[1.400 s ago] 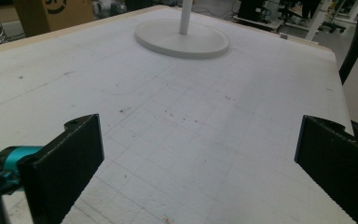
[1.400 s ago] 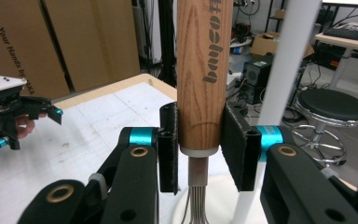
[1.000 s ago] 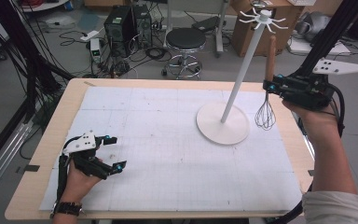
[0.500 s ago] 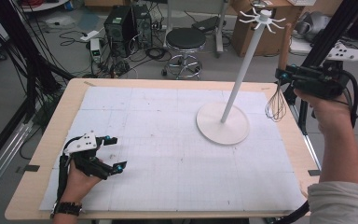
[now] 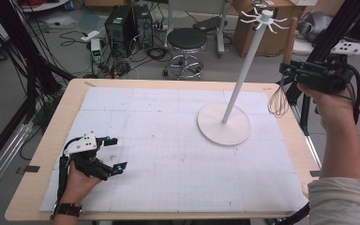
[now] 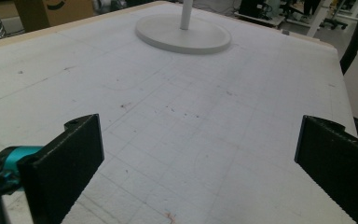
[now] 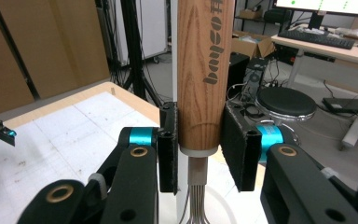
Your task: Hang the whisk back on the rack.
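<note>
1. Two grippers are at work over the surface [image 5: 168,140], and they have plainly different jobs. The right gripper [image 5: 309,77] hangs in the air just beyond the right edge, near the far right corner. The left gripper [image 5: 105,157] sits low by the near left corner.

2. The right gripper's jaws are closed on the wooden handle of a whisk [image 7: 204,93], gripping it near the handle's lower end, just above the metal collar. Held that way the handle points up and the wire loops [image 5: 278,101] dangle below, so the top of the handle is free to reach a hook.

3. The whisk is off the surface altogether, hanging beside the right edge and to the right of the white stand [image 5: 236,82]. It is near the pole but not touching it.

4. The stand has its round base [image 5: 224,124] on the far right part of the surface, and a ring of small hooks [image 5: 264,18] crowns the pole. It looks meant for hanging utensils, which would explain why the whisk is carried upright and high rather than laid flat.

5. The left gripper's jaws stand wide apart with nothing between them, only the bare gridded sheet [image 6: 191,121] ahead. It appears parked out of the way, well apart from the stand, leaving the right hand room to work.

6. The step in hand seems to be lifting the whisk toward the hooks; it sits below them, so more height is likely needed.
</note>
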`<action>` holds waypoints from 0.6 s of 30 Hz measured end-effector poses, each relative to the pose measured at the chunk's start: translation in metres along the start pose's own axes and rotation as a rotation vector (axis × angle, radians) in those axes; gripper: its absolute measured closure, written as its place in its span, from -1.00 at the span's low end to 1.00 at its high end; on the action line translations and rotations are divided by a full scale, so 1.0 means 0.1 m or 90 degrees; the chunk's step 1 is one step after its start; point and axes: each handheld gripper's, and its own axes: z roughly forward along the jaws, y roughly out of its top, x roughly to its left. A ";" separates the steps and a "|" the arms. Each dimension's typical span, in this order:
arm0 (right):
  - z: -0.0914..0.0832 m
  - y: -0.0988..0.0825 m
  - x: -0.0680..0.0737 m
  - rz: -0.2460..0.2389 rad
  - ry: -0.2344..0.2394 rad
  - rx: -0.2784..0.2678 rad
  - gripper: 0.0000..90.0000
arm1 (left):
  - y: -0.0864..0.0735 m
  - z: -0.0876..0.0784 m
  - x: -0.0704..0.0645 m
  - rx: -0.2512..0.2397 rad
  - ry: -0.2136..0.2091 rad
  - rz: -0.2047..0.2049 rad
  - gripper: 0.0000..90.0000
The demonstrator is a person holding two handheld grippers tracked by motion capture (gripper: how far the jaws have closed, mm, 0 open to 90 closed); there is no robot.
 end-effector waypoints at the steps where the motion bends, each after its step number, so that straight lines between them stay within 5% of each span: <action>1: 0.00 0.00 0.00 0.002 0.001 0.002 0.52 | 0.00 0.00 0.00 0.000 0.000 0.000 -0.96; 18: 0.13 -0.04 -0.01 -0.001 0.006 0.031 0.52 | 0.00 0.00 0.00 -0.001 -0.001 0.000 -0.96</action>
